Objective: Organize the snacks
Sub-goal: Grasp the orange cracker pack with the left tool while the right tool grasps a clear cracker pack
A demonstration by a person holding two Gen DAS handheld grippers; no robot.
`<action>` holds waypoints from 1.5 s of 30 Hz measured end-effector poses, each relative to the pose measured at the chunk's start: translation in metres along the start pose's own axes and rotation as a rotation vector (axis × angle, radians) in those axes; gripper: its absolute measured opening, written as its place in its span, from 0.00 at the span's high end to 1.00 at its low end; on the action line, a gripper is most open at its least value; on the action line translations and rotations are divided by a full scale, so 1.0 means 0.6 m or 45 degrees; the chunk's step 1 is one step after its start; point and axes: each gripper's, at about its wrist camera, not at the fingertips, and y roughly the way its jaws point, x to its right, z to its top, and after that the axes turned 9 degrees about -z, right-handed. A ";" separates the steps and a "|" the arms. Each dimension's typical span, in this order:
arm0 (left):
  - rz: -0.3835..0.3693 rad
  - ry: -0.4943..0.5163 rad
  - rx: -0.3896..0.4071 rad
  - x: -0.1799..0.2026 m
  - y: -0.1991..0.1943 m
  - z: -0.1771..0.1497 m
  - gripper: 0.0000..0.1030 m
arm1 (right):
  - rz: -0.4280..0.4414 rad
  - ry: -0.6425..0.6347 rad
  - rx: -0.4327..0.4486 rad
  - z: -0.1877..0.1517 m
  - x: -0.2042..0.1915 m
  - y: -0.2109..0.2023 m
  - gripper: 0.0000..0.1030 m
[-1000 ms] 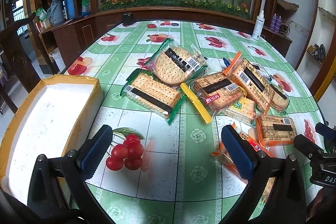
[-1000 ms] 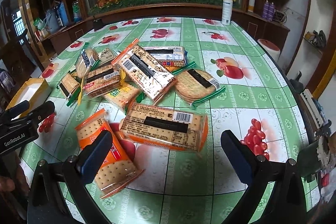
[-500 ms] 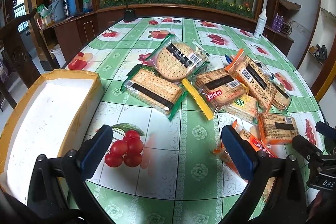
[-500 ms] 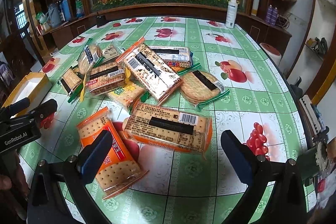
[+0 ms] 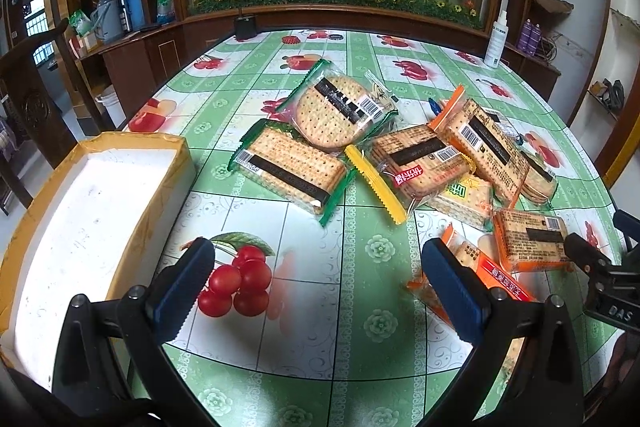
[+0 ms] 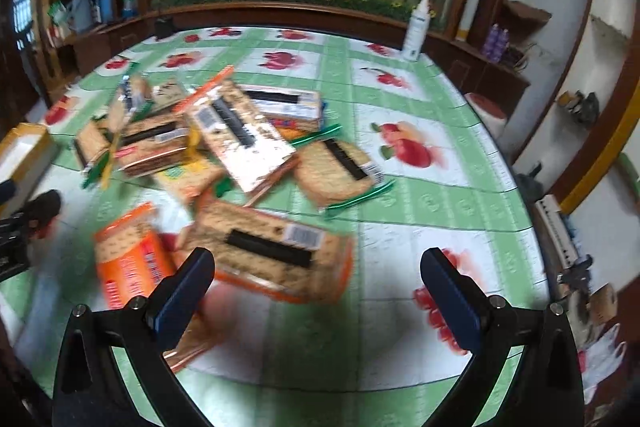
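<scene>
Snack packets (image 5: 400, 155) lie heaped at the table's middle, beyond both spread-wide, empty grippers. The left gripper (image 5: 316, 287) hovers over bare cloth (image 5: 320, 239); the right gripper (image 6: 316, 287) hangs over the orange-edged cracker pack (image 6: 272, 251), its view blurred. The white box (image 5: 72, 227) at the left table edge holds nothing visible.

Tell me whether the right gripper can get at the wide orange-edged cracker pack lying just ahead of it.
Probably yes. The right gripper has its jaws wide open and empty, and the orange-edged cracker pack lies flat just ahead with nothing on top. The orange packet beside it crowds the left side, and the view is blurred.
</scene>
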 end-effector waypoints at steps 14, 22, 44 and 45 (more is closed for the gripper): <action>-0.002 -0.003 -0.025 -0.012 -0.002 0.000 0.00 | -0.037 -0.254 -0.098 -0.028 -0.052 0.027 0.00; -0.019 -0.004 -0.060 -0.017 -0.005 -0.007 0.00 | 0.362 -0.313 -0.071 -0.036 -0.116 -0.030 0.01; -0.367 0.760 -0.380 0.108 0.051 -0.055 0.00 | 0.511 -0.373 -0.128 0.005 -0.021 0.038 0.01; -0.375 0.761 -0.386 0.110 0.058 -0.054 0.00 | 0.514 -0.396 -0.130 0.007 -0.023 0.040 0.01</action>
